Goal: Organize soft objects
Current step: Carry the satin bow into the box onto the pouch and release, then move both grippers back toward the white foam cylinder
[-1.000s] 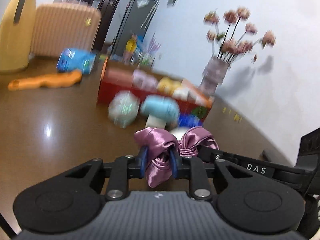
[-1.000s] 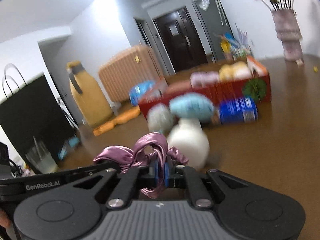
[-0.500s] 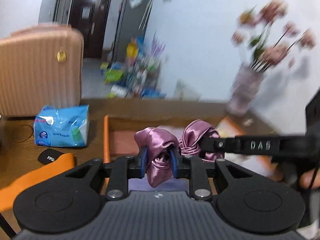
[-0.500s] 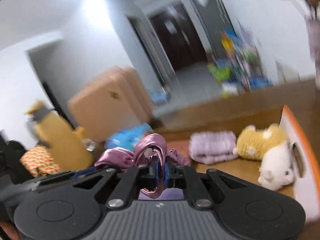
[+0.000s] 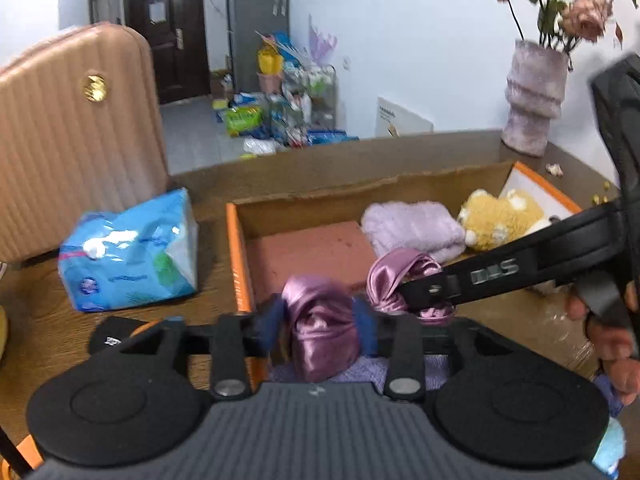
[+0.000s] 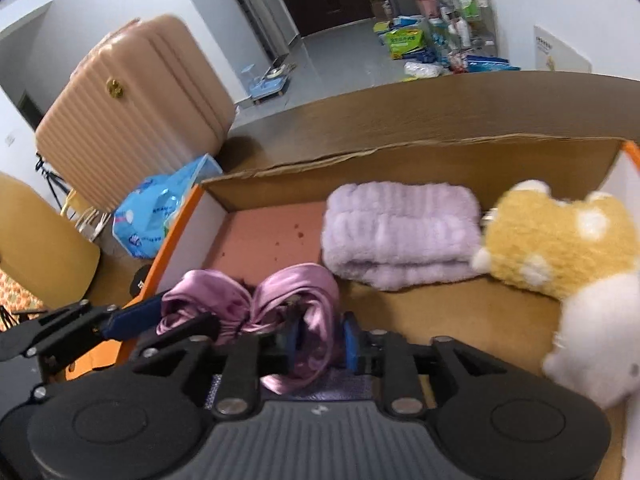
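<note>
A mauve satin bow scrunchie [image 5: 320, 328] [image 6: 304, 312] is held by both grippers over the near left part of an orange cardboard box [image 5: 239, 256] [image 6: 400, 160]. My left gripper [image 5: 320, 320] is shut on its left loop; it also shows in the right wrist view [image 6: 168, 316]. My right gripper [image 6: 318, 336] grips the right loop, its blue pads standing slightly apart; it also shows in the left wrist view [image 5: 408, 292]. Inside the box lie a folded lilac fluffy towel [image 5: 412, 230] [image 6: 400, 236] and a yellow and white plush toy [image 5: 500, 220] [image 6: 560, 240].
A blue tissue pack [image 5: 128, 252] [image 6: 160, 208] lies left of the box on the brown table [image 5: 40, 320]. A pink suitcase [image 5: 76, 136] [image 6: 132, 108] stands behind it. A vase of flowers [image 5: 536, 100] stands at the back right. A purple cloth [image 6: 344, 384] lies under the grippers.
Both grippers have carried the scrunchie from in front of the box to above its inside and lower. The right gripper's pads now stand wider apart around the fabric.
</note>
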The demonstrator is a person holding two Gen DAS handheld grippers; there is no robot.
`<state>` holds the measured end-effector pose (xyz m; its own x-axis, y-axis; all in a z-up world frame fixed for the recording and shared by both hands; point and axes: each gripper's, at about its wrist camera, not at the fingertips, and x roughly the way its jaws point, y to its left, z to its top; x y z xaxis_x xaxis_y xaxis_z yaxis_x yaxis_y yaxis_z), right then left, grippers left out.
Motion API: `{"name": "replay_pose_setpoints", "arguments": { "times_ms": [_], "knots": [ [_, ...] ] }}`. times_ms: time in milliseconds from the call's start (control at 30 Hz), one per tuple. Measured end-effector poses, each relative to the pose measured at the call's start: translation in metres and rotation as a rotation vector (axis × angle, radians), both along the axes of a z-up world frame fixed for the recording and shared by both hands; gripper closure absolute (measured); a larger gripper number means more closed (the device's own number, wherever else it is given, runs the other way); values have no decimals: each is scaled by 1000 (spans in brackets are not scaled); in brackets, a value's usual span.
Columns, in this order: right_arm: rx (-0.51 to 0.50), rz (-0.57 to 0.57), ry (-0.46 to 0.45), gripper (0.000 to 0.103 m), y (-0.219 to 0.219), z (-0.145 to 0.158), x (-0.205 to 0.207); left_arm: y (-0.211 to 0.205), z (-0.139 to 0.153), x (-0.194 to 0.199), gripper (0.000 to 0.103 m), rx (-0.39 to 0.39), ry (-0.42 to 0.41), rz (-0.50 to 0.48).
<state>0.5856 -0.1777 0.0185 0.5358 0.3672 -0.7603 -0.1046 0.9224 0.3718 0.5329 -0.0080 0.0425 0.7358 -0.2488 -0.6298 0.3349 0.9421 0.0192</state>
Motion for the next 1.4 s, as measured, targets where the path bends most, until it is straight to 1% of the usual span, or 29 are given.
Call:
{"name": "replay_pose_setpoints", "arguments": {
  "times_ms": [67,133,167,200,267,400,467,533,633,700,767,833,933,1000,1100,1233,1333,1400],
  "knots": [
    [15,-11,-31,69,-13,9,-8,3,12,-12,54,-3,-24,7],
    [5,-23,-75,62,-28,27,-24,7,27,-27,53,0,-51,16],
    [-3,-30,-98,54,-37,36,-33,10,35,-36,51,1,-65,19],
    [-14,-38,-122,49,-44,47,-44,12,44,-45,48,1,-80,24],
    [-43,-54,-170,47,-59,67,-68,18,59,-66,39,4,-113,39],
    [-110,-81,-273,40,-85,104,-124,30,84,-108,35,-2,-158,59],
    [-127,-96,-306,37,-98,117,-150,33,93,-126,33,-10,-169,73],
    [-133,-109,-335,36,-105,126,-173,35,101,-146,31,-21,-184,84],
    [-130,-109,-376,31,-108,134,-207,34,107,-178,28,-39,-209,97],
    [-139,-96,-422,28,-105,136,-231,33,107,-203,26,-49,-227,106],
    [-155,-83,-478,26,-101,136,-258,31,105,-231,24,-62,-254,112],
    [-176,-64,-525,26,-92,133,-282,30,104,-255,21,-87,-271,121],
    [-187,-42,-585,22,-83,125,-319,30,100,-297,20,-132,-307,129],
    [-187,-44,-612,17,-79,116,-346,30,93,-325,18,-155,-335,134],
    [-185,-59,-646,16,-74,100,-384,30,74,-365,18,-150,-359,139],
    [-199,-50,-677,10,-67,77,-439,33,43,-409,18,-138,-345,182],
    [-231,5,-685,10,-56,54,-477,39,24,-439,17,-136,-314,194],
    [-217,-4,-678,10,-52,40,-502,43,16,-456,17,-116,-301,196]
  ]
}}
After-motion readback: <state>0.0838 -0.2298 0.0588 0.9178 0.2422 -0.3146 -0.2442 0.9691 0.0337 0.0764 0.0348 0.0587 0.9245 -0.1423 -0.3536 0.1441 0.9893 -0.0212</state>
